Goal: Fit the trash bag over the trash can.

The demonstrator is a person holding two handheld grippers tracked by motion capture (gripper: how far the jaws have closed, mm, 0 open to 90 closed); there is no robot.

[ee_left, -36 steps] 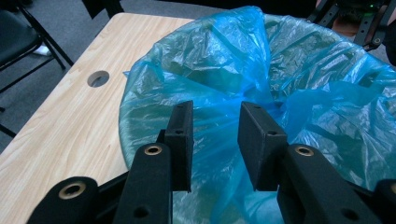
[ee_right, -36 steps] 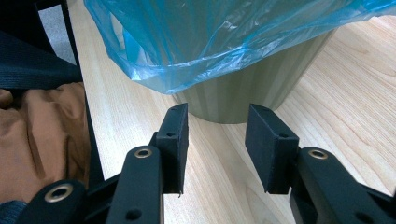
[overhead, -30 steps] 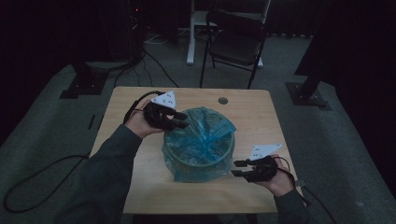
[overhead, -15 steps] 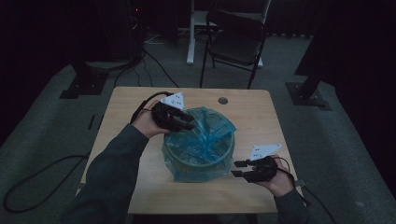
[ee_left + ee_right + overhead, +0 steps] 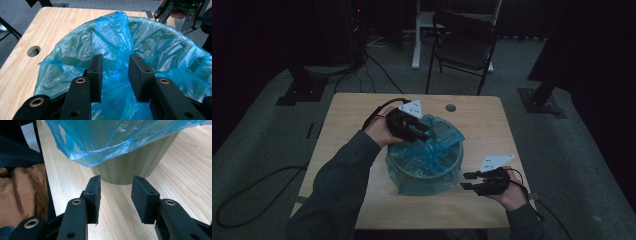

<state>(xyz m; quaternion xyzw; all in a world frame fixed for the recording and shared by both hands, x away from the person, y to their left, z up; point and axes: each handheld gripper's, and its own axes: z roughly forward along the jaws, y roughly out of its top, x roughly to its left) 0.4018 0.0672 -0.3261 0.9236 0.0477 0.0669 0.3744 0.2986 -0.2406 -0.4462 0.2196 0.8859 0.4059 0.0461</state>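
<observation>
Blue bag liner point(image 5: 150, 37) inside left gripper view, ribbed grey bin point(image 5: 130, 165) wall in right gripper view, both jaws apart, empty.

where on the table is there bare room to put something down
Bare wood lies along the table's far edge around the small round hole, and down its left side. The middle is crowded by the bin with its blue bag, with the right gripper beside it.

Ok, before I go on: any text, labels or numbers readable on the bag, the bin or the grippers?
None: no readable text.
Blue bag: plain plastic, no print.
Bin: plain ribbed wall, no label.
Grey plates on the left gripper and right gripper: small dark dots, too small to read.
</observation>
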